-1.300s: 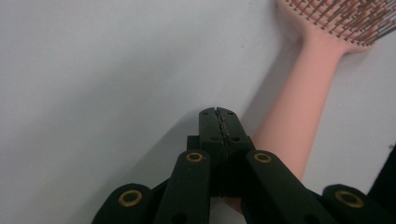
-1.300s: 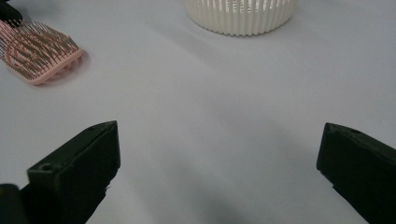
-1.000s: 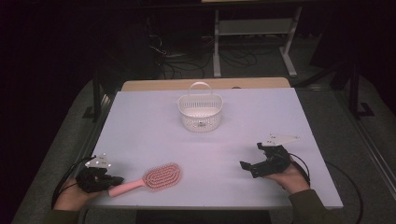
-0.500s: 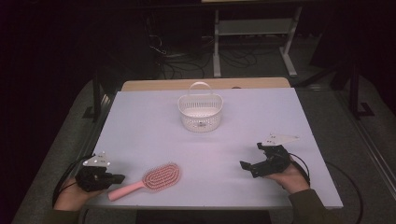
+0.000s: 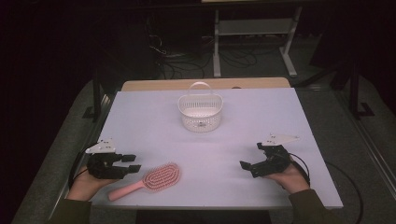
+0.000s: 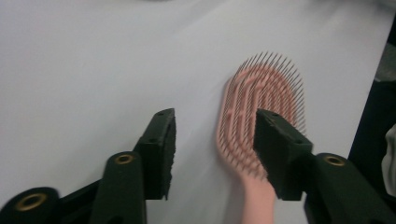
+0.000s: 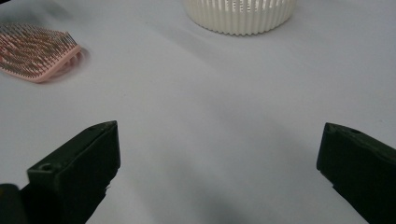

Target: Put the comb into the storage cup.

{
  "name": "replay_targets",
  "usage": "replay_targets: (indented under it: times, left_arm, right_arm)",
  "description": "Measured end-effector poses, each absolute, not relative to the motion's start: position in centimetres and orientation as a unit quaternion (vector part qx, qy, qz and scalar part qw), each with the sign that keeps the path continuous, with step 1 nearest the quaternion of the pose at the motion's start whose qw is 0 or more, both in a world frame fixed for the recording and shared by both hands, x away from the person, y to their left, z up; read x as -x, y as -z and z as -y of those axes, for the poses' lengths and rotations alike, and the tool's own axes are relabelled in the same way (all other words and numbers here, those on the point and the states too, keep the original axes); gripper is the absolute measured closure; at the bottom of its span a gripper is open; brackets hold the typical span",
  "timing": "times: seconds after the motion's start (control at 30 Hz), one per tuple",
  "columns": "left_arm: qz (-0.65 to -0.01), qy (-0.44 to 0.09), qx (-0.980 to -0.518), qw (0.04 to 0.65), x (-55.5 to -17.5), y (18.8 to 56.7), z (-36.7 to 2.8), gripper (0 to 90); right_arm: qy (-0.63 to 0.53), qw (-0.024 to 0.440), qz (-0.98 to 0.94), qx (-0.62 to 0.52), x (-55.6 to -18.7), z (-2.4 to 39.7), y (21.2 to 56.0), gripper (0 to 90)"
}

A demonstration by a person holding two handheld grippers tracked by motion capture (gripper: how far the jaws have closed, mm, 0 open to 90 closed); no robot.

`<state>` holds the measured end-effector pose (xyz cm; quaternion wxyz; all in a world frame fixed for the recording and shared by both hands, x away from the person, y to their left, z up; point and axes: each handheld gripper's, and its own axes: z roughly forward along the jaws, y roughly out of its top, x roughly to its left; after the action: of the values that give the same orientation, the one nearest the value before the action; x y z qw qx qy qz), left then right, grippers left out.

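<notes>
At about eight o'clock on the table (image 5: 154,107), the left gripper (image 5: 132,162) hovers just above the white surface with its jaws apart. They have just been opening, and nothing is clamped between them now. A second ago this gripper sat lower and closer to the near edge, right at the handle end of the pink hairbrush (image 5: 148,180); since then it has drifted up and a little toward twelve o'clock. The left gripper view bears this out: the brush (image 6: 261,112) lies bristles-up on the table, partly hidden behind the right-hand jaw, while the gap between the two jaws holds bare table.

The brush itself rests at roughly seven o'clock, handle pointing toward the near left corner, head toward the centre. It has slid slightly since the earlier frames but remains flat on the table.

At twelve o'clock, well apart from everything, stands the white basket (image 5: 200,111), handle up.

At four o'clock the right gripper (image 5: 251,159) rests in the person's hand with its jaws spread wide and empty, unchanged in place from the earlier frames; its own view looks across bare table toward the basket (image 7: 240,16).

My reading is that the brush has been let go and the grip is being reset, likely for a fresh approach to the handle.
</notes>
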<state>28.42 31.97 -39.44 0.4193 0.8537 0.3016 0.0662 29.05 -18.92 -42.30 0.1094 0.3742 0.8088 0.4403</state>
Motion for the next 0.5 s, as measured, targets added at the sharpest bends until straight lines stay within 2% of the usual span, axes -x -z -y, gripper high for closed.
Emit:
replay_targets:
  times: [0.03, 0.1, 0.13, 0.17, 0.23, 0.5]
  left_arm:
    - [-0.3, -0.07, -0.851, 0.425, -28.6, 39.4, -31.6, 38.5]
    - [-0.293, -0.075, -0.85, 0.431, -29.0, 39.5, -30.9, 30.8]
    - [-0.29, -0.077, -0.848, 0.437, -29.2, 39.5, -30.6, 30.8]
    - [-0.285, -0.076, -0.845, 0.447, -29.5, 39.5, -30.0, 23.7]
    - [-0.284, -0.077, -0.844, 0.449, -29.8, 39.5, -29.4, 16.7]
    - [-0.277, -0.083, -0.842, 0.456, -30.5, 39.6, -27.9, 1.9]
  right_arm:
    - [-0.441, 0.109, -0.809, -0.374, -29.0, 18.9, 42.3, 0.0]
    - [-0.441, 0.11, -0.809, -0.373, -29.0, 18.9, 42.3, 0.0]
    - [-0.441, 0.11, -0.809, -0.373, -29.0, 18.9, 42.3, 0.0]
    - [-0.441, 0.109, -0.809, -0.374, -29.0, 18.9, 42.3, 0.0]
    - [-0.442, 0.109, -0.808, -0.373, -29.0, 19.0, 42.3, 0.0]
    - [-0.443, 0.109, -0.808, -0.372, -29.0, 19.0, 42.2, 0.0]
